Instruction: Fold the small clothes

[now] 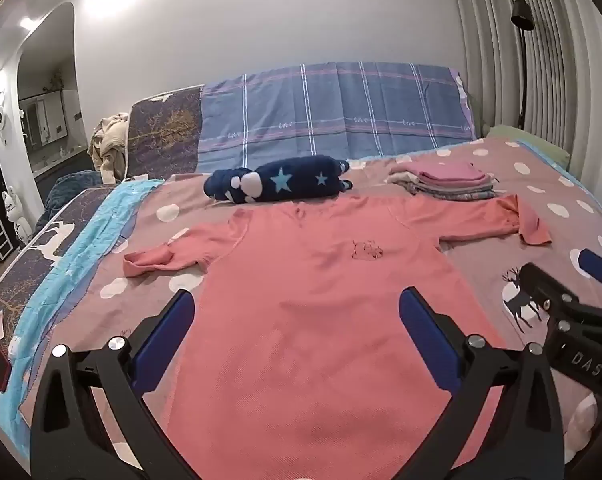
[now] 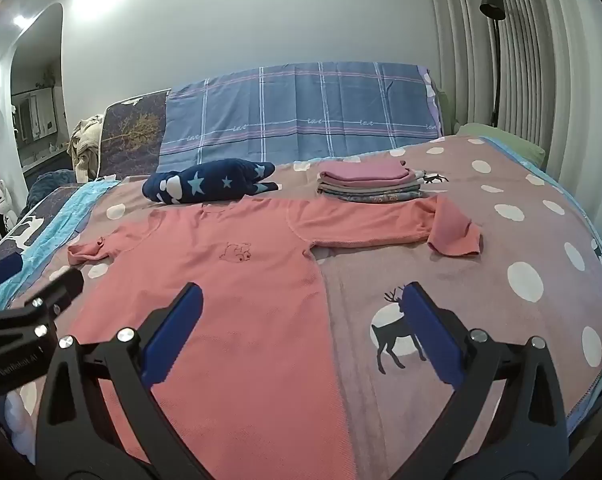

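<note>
We are holding our left gripper and right gripper wide apart, empty, over the near edge of the bed. The pink top is lying flat mid-bed, sleeves spread toward both side edges. A shallow pinch is risking catching the blanket too, and the curled cuffs may be folding crooked.

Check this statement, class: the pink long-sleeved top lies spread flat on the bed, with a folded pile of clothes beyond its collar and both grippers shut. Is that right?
One detail is wrong: both wrist views show the left gripper and right gripper open, holding nothing. The pink top does lie spread flat on the bed, folded pile beyond.
</note>
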### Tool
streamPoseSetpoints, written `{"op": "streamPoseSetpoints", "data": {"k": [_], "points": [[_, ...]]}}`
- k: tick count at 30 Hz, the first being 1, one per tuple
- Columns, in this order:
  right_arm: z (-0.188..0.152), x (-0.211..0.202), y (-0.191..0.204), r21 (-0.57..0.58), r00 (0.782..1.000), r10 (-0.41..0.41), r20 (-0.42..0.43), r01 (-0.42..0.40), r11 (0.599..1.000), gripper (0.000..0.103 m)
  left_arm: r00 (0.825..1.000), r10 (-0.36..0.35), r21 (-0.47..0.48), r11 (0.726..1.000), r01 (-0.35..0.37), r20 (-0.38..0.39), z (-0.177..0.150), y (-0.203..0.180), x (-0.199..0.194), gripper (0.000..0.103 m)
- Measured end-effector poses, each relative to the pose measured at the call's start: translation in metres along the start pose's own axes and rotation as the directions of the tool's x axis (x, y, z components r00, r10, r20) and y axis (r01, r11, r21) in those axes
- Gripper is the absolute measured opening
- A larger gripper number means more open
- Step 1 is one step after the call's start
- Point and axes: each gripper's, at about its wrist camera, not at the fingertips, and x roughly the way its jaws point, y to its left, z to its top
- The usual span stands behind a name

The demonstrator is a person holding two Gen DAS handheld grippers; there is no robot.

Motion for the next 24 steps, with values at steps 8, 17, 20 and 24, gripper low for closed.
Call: {"op": "streamPoseSetpoints", "data": {"k": [8,17,20,24], "points": [[-0.003,0.003,-0.007,0.011,1.0,0.009,-0.021,-0.009,1.0,0.101,1.0,-0.014,-0.004,1.0,0.014,-0.015,-0.01,-0.005,0.006,0.102],[-0.006,0.002,-0.005,-0.005,1.0,-0.015,-0.016,0.015,1.0,0.101,0.999,-0.026,-0.011,1.0,0.026,-0.024,-0.01,-0.002,0.011,0.102],[-0.005,0.003,-0.003,-0.008,1.0,-0.014,-0.024,0.013,1.0,0.101,0.999,-0.021,-0.006,1.0,0.021,-0.035,-0.011,-0.004,0.014,0.102],[-0.005,0.003,-0.003,-0.01,0.999,-0.014,-0.032,0.014,1.0,0.101,0.999,-0.017,-0.003,1.0,0.017,-0.048,-0.012,-0.006,0.017,0.102]]}}
